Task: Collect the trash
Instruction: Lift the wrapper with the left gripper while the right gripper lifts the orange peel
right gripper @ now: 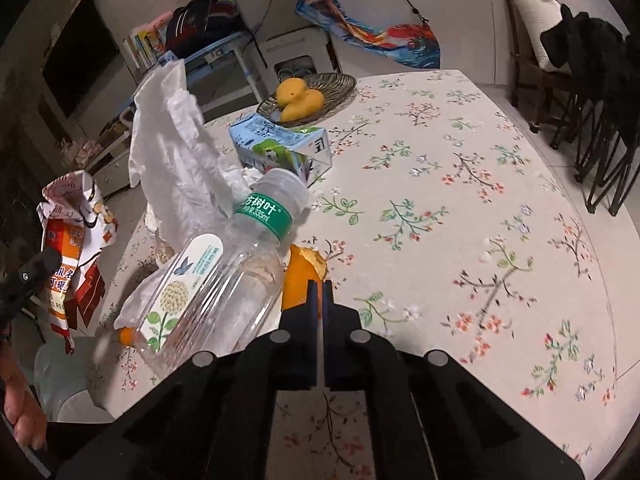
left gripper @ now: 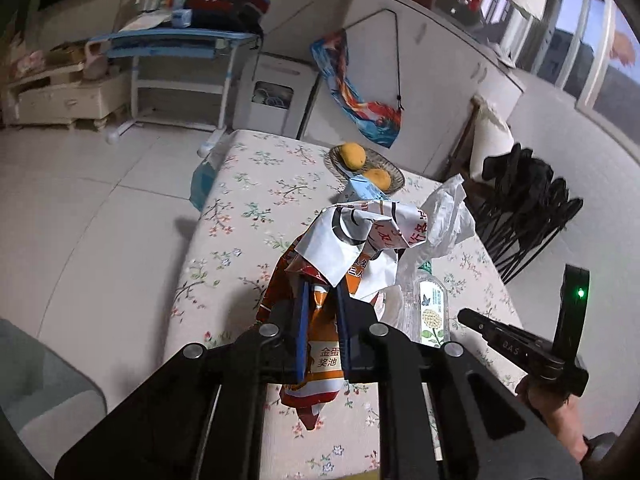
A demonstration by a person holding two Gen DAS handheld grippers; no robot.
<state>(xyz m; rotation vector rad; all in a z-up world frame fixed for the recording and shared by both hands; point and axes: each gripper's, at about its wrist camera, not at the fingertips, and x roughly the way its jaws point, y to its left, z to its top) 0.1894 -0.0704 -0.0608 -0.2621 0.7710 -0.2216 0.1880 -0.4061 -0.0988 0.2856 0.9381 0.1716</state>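
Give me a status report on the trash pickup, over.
Left gripper shut on snack wrapper. Right gripper shut, what it pinches unclear. Bottle, carton, orange peel on table.

On the floral-clothed counter (right gripper: 460, 184), a woven wicker basket (right gripper: 340, 84) holding two yellow mangoes (right gripper: 298, 98) sits at the far edge. Just before it lies a blue-and-green drink carton (right gripper: 280, 146). Nearer, a clear plastic bottle (right gripper: 224, 280) lies tilted, with a crumpled white plastic bag (right gripper: 172, 152) rising behind and left of it. An orange peel piece (right gripper: 302, 276) lies just right of the bottle. Left of these hangs a crumpled orange-and-white snack wrapper (left gripper: 340, 248), off the counter.
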